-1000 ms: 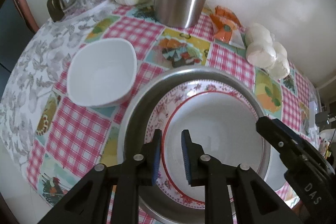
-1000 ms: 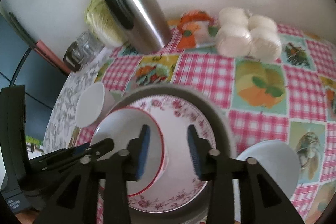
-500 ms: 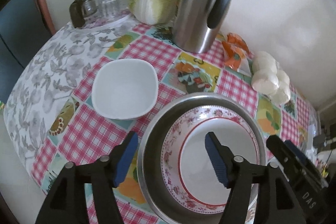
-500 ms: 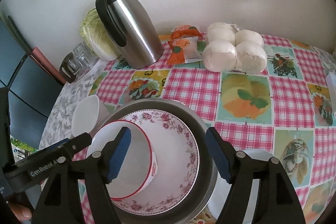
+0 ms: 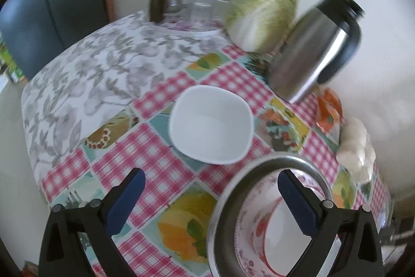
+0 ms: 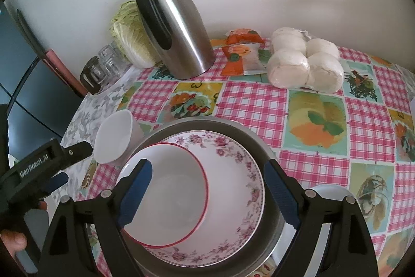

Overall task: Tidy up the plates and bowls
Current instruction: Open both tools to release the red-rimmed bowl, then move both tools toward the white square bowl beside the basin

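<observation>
A red-rimmed white bowl [image 6: 173,188] lies on a floral plate [image 6: 233,173] inside a metal basin [image 6: 207,121]. My right gripper [image 6: 207,173] hovers over them; its jaws are opening and the pads touch nothing. A white square bowl [image 5: 210,123] stands on the tablecloth left of the basin [image 5: 272,160]. My left gripper [image 5: 210,188] hangs just short of it. Its jaws are opening wide with nothing between them, and its right finger is over the basin's edge. In the right wrist view the left gripper [image 6: 70,162] is at the far left, beside the square bowl [image 6: 114,139].
A steel thermos jug [image 6: 179,38], a cabbage [image 6: 132,40] and several upturned glasses [image 6: 103,66] stand at the back. A snack packet [image 6: 241,51] and a bag of white buns [image 6: 303,64] lie to the right. Another white dish [image 6: 329,192] sits right of the basin.
Both grippers have let go of the red-rimmed bowl's rim and spread wide. The left gripper has rolled and drifted left, from over the basin toward the square bowl. The right has stayed put.
</observation>
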### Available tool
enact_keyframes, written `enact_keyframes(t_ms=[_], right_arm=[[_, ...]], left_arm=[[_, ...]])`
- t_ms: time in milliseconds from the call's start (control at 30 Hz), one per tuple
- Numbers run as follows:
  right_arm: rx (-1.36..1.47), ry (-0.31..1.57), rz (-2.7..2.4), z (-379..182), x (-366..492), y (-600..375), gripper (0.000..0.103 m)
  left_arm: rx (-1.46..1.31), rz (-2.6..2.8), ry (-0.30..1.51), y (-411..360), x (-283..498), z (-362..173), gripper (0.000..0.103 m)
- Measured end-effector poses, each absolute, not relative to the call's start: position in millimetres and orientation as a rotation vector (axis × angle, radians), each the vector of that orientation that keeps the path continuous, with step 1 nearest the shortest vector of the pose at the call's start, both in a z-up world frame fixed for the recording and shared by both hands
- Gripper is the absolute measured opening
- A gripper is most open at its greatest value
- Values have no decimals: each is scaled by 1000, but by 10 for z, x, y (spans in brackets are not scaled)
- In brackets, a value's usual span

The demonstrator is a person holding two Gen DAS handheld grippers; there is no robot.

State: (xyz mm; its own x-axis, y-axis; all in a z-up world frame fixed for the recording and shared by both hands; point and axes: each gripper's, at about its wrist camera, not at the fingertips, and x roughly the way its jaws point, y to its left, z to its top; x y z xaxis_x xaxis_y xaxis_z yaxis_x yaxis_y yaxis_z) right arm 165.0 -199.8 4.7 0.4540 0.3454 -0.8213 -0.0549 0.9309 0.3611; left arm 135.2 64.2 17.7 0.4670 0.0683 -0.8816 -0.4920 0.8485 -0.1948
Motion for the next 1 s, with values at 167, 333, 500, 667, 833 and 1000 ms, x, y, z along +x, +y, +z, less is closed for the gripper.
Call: enact_keyframes(t_ms=[167,333,500,667,833,1000], right_arm=[[297,1063,273,76,1641,-1888,89],[295,1054,298,94,1635,-1755,89],[293,1038,313,125,1614,-1634,89],[294,1015,295,206,1572,-1562,89],[355,997,312,251,1577,-1537,89],[402,1009,277,231,1629,-1455,89]], left_arm=[[-503,426,993,825,1302,229,103],[-562,440,985,993,1297,231,103],[-590,463,955,1107,1273,289,103],[-644,469,948,1275,1242,287,103],[-709,486,949,1495,1206,221,103],[-748,468,947,1635,1242,188,103]])
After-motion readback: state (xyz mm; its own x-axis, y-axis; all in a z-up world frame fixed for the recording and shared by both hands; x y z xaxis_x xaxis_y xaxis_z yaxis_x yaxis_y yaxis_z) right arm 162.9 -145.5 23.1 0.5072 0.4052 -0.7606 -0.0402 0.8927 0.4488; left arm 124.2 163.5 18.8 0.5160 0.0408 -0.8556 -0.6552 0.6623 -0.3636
